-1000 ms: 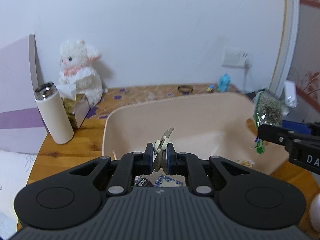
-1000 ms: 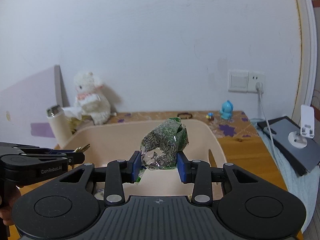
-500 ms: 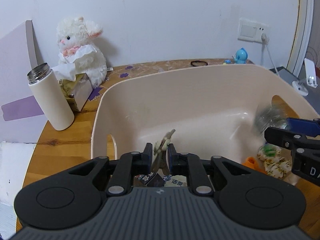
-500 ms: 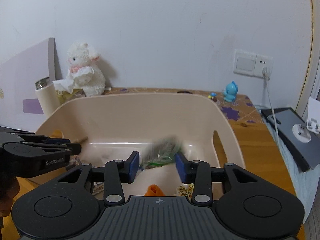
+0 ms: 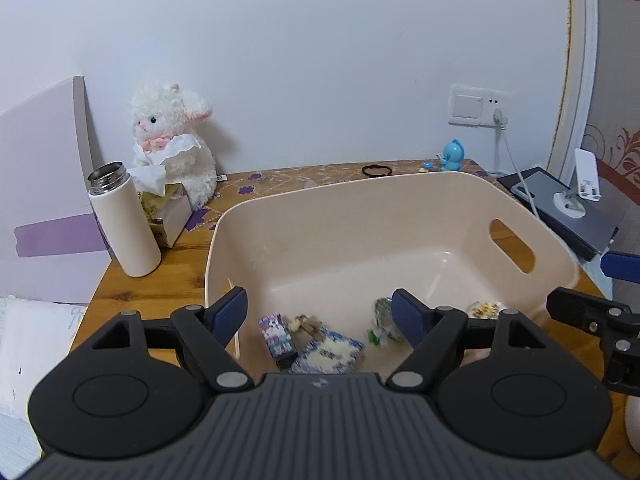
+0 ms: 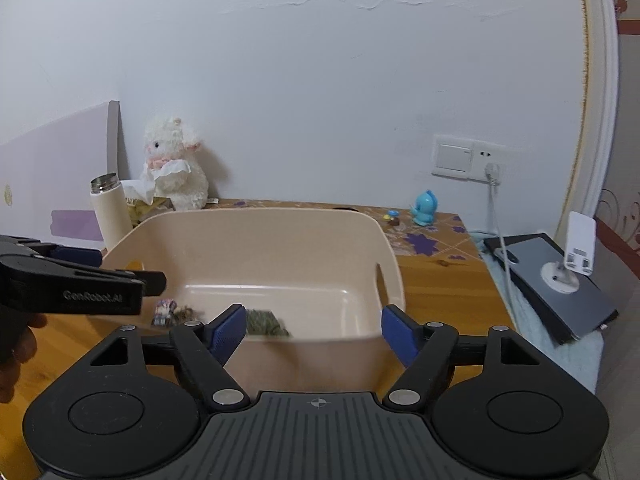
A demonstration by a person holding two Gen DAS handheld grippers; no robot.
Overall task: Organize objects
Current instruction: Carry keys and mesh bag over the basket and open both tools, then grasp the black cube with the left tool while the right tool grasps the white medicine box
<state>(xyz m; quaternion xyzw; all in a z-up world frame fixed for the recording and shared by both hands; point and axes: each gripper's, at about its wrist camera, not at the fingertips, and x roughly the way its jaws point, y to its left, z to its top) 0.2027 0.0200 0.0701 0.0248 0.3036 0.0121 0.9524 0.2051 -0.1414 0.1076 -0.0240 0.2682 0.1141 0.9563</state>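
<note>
A beige plastic bin stands on the wooden table. My left gripper is open and empty above the bin's near edge. Below it in the bin lie a small key bunch, a patterned little box and a blue-white packet. My right gripper is open and empty over the bin's near right side. The green bag of dried herbs lies blurred in the bin; it also shows in the left wrist view.
A white thermos, a tissue box and a white plush lamb stand left of the bin. A black hair tie and a blue figurine sit at the back. A tablet with a phone stand lies right.
Both grippers opened. The keys dropped from the left one and the herb bag from the right one into the bin. Both grippers have pulled back and up.
</note>
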